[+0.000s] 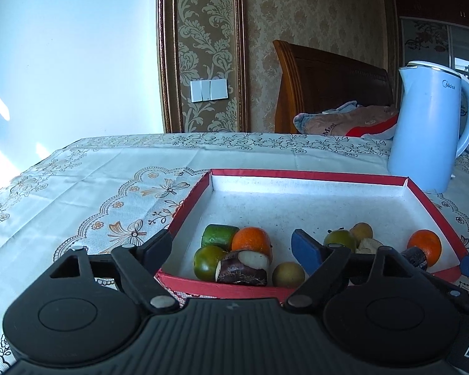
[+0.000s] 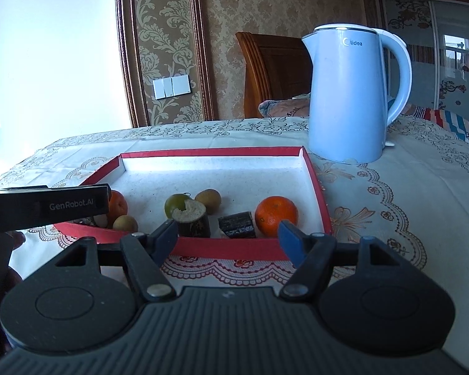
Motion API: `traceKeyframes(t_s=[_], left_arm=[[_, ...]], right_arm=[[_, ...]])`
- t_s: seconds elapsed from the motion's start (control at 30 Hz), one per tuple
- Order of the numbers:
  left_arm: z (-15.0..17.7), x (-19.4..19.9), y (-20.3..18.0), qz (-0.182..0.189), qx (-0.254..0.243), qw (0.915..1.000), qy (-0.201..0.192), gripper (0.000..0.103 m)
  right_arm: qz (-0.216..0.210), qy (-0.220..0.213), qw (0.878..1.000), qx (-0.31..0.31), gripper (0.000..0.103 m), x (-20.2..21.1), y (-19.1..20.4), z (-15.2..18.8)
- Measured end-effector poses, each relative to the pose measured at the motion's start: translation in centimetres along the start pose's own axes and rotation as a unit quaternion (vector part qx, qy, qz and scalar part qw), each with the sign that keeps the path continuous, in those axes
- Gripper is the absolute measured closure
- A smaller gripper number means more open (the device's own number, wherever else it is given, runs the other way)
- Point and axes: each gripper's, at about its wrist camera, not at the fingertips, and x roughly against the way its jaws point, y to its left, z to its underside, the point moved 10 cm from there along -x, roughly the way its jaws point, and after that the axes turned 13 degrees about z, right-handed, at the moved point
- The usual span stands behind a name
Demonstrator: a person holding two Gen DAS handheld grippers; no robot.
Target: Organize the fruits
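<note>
Red cardboard forms the outer walls of a shallow rectangular tray (image 1: 184, 206) with a speckled white lining, lying on a cream floral tablecloth (image 1: 78, 187). All the fruit in view lies inside this tray, in its near half; the far half is bare.

In the left wrist view, a cluster sits at the near left: a green cylindrical piece (image 1: 219, 236), an orange mandarin (image 1: 252, 242), a round green fruit (image 1: 208, 262), a dark purple sugarcane chunk with a pale cut end (image 1: 244, 267) and a small tan longan (image 1: 288, 274). They crowd together, several touching. The left gripper (image 1: 233, 250) has its jaws spread wide around this cluster, gripping nothing; its left finger (image 1: 156, 250) lies outside the tray's left wall and its blue-padded right finger (image 1: 306, 251) inside.

In the right wrist view, a second group lies at the near right: a green round fruit (image 2: 174, 204), a tan longan (image 2: 208, 200), a sugarcane stump with a bitten-looking pale top (image 2: 193, 222), a flat dark sugarcane piece (image 2: 236, 225) and another orange mandarin (image 2: 276, 215). The right gripper (image 2: 228, 237) hovers at the tray's near wall, jaws apart and empty.

Behind the tray's far right corner stands a pale blue electric kettle (image 2: 347, 100).
</note>
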Motion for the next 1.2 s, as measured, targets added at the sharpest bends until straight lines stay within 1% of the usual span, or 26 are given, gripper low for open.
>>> traceKeyframes(t_s=[0.13, 0.4, 0.5, 0.57, 0.6, 0.83, 0.97, 1.13, 1.2], left_arm=[[0.1, 0.5, 0.0, 0.001, 0.0, 1.0, 0.0, 0.018], [0.4, 1.5, -0.5, 0.016, 0.005, 0.9999, -0.002, 0.017], [0.4, 1.9, -0.4, -0.003, 0.0, 1.0, -0.004, 0.014], [0.4, 2.1, -0.4, -0.008, -0.005, 0.9999, -0.007, 0.008], [0.4, 2.2, -0.4, -0.009, -0.005, 0.9999, -0.008, 0.008], [0.4, 2.4, -0.6, -0.003, -0.005, 1.0, -0.007, 0.005], [0.6, 2.4, -0.8, 0.012, 0.002, 0.9999, -0.002, 0.003], [1.3, 2.5, -1.1, 0.014, -0.002, 0.9999, 0.009, 0.003], [1.5, 2.6, -1.2, 0.007, -0.007, 0.9999, 0.008, 0.003]], right_arm=[[0.0, 0.002, 1.0, -0.003, 0.033, 0.3, -0.2, 0.3], [0.003, -0.002, 1.0, -0.003, 0.033, 0.8, -0.2, 0.7], [0.005, -0.003, 1.0, -0.005, 0.033, 0.9, -0.4, 0.8], [0.006, -0.003, 1.0, -0.006, 0.033, 0.9, -0.4, 0.9], [0.006, -0.003, 1.0, -0.006, 0.033, 0.8, -0.4, 0.9], [0.009, -0.005, 1.0, -0.002, 0.033, 0.9, -0.3, 1.1], [0.01, -0.006, 1.0, 0.0, 0.033, 1.0, -0.3, 1.1], [0.01, -0.002, 1.0, 0.007, 0.033, 1.3, 0.0, 1.3], [0.016, 0.004, 1.0, 0.009, 0.033, 1.3, 0.1, 1.5]])
